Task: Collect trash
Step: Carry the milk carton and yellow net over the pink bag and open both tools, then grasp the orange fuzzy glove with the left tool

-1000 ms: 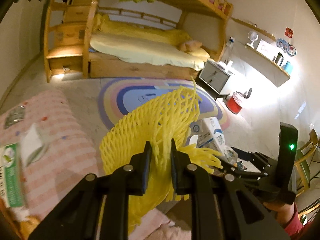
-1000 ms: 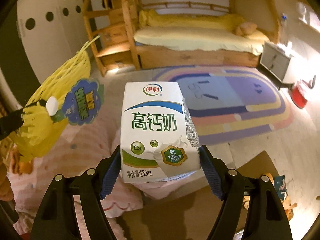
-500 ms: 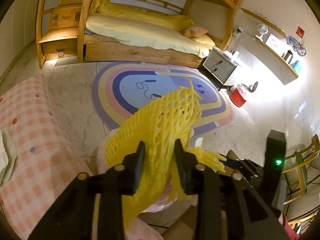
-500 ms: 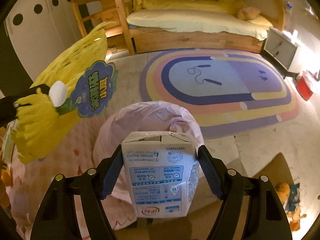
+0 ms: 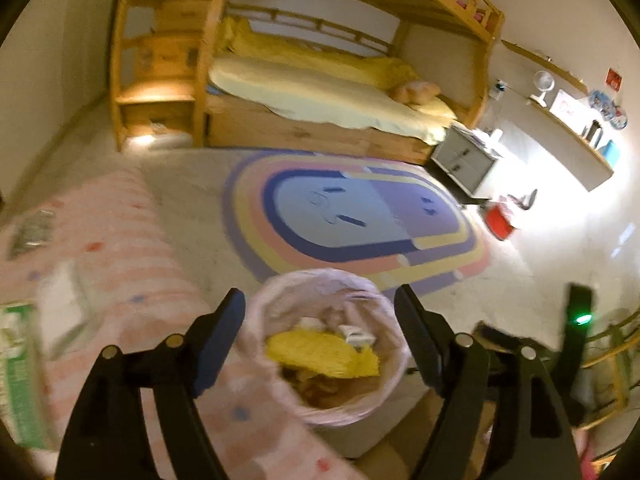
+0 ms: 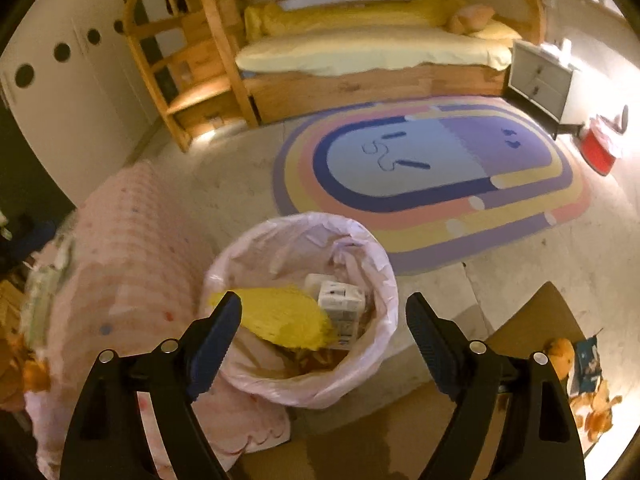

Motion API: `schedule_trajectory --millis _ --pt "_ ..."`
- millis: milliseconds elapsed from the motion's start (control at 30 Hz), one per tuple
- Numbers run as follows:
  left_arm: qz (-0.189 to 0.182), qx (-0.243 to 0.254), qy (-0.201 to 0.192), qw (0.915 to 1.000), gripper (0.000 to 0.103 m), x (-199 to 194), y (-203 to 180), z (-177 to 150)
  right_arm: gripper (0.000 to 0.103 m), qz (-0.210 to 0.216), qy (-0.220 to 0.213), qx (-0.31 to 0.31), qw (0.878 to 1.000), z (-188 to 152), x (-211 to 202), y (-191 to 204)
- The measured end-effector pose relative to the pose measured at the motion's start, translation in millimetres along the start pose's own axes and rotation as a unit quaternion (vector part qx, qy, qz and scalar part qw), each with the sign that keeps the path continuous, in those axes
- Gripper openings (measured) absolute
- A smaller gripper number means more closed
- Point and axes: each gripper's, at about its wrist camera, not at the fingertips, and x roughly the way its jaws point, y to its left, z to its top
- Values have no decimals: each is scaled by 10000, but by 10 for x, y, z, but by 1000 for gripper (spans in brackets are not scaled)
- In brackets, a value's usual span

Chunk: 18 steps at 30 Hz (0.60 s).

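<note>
Left wrist view: the left gripper (image 5: 320,320) hangs over a bin (image 5: 394,384) lined with a pink bag, its jaws spread wide with nothing between them. Inside the bin lies a yellow foam net (image 5: 320,354), with a white carton (image 5: 356,334) just behind it and brownish scraps underneath. To the left of the bin, touching its side, is a worktop (image 5: 120,280) under a pink checked cloth; a green packet (image 5: 20,376) and a silvery wrapper (image 5: 32,230) lie on it, both blurred. At the right edge part of the other gripper's body shows, with a green light (image 5: 582,320) lit.

Right wrist view: the right gripper (image 6: 324,324) is also above the bin (image 6: 384,276), jaws wide apart and holding nothing. The net (image 6: 280,316) rests on the left side of the bin's contents, and the carton (image 6: 342,306) stands tilted against the right of it, touching it. The worktop (image 6: 132,248) meets the bin on the left, and the cloth's scalloped edge hangs down below. A brown cardboard sheet (image 6: 532,320) lies on the floor to the right of the bin, with a small orange plush toy (image 6: 560,354) beside it.

Beyond the bin, both views show a rainbow rug (image 6: 432,176), a wooden bunk bed (image 6: 360,52) with yellow bedding, a grey nightstand (image 6: 540,80) and a red bucket (image 6: 598,152) near the wall.
</note>
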Motion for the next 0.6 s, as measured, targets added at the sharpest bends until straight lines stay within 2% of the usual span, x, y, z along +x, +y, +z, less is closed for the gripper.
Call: schedule_trajectory --millis 133,233,433,533,600 --pt "328 70 -148 9993 75 -403 75 -137 83 270 -239 -106 9993 -31 -327 195" --pt "436 49 -230 9988 75 -631 147 -215 83 499 -350 -220 9979 -51 -520 388" --pt "808 84 -320 9962 75 -1088 267 -495 82 917 -504 -731 9918 -124 -860 897" --pt "992 -46 -314 9946 76 -1304 419 -683 80 1148 -528 -1016 9868 -179 -969 1170" --pt "1093 -152 -304 9934 76 -1417 511 -779 73 1271 -536 -1240 9827 -220 -1010 1372"
